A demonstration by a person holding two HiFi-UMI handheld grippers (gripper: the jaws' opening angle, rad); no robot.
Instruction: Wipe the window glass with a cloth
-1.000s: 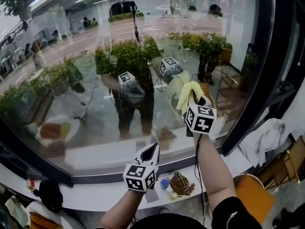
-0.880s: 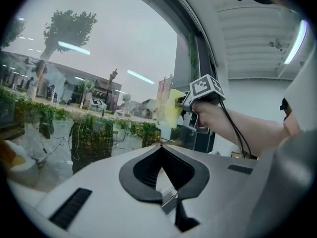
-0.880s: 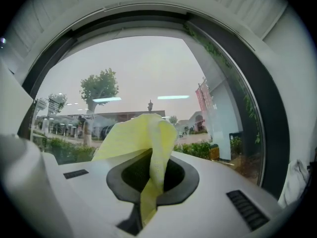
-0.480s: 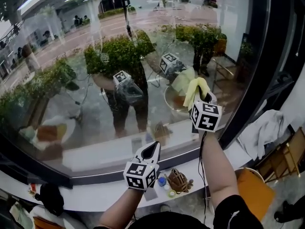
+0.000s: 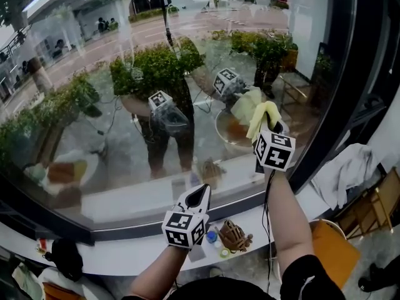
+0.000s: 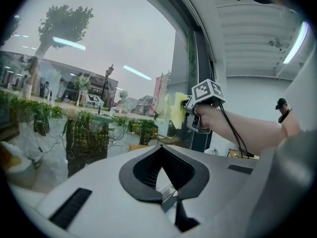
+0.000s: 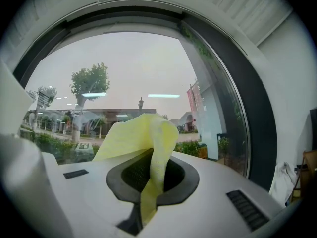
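Observation:
The big window glass [image 5: 106, 124] fills the head view and reflects the person and both grippers. My right gripper [image 5: 267, 125] is raised at the glass near its right side, shut on a yellow cloth [image 5: 262, 113] that sticks out past the jaws toward the pane. In the right gripper view the cloth [image 7: 144, 137] hangs folded between the jaws of the right gripper [image 7: 151, 175], with the glass [image 7: 124, 68] just ahead. My left gripper [image 5: 199, 196] is held low above the sill, shut with nothing in it. The left gripper view shows the left gripper [image 6: 161, 153] and, beyond it, the right gripper [image 6: 194, 108] with the cloth [image 6: 176, 110].
A dark window frame [image 5: 340, 99] runs down the right side. On the white sill [image 5: 125, 258] lie a brown woven item [image 5: 235, 236] and a small blue-capped thing [image 5: 214, 237]. A white rag [image 5: 350, 175] and an orange seat [image 5: 328, 252] are at the lower right.
My right gripper has slid to the right along the glass with the yellow cloth in it. The left gripper has stayed low above the sill.

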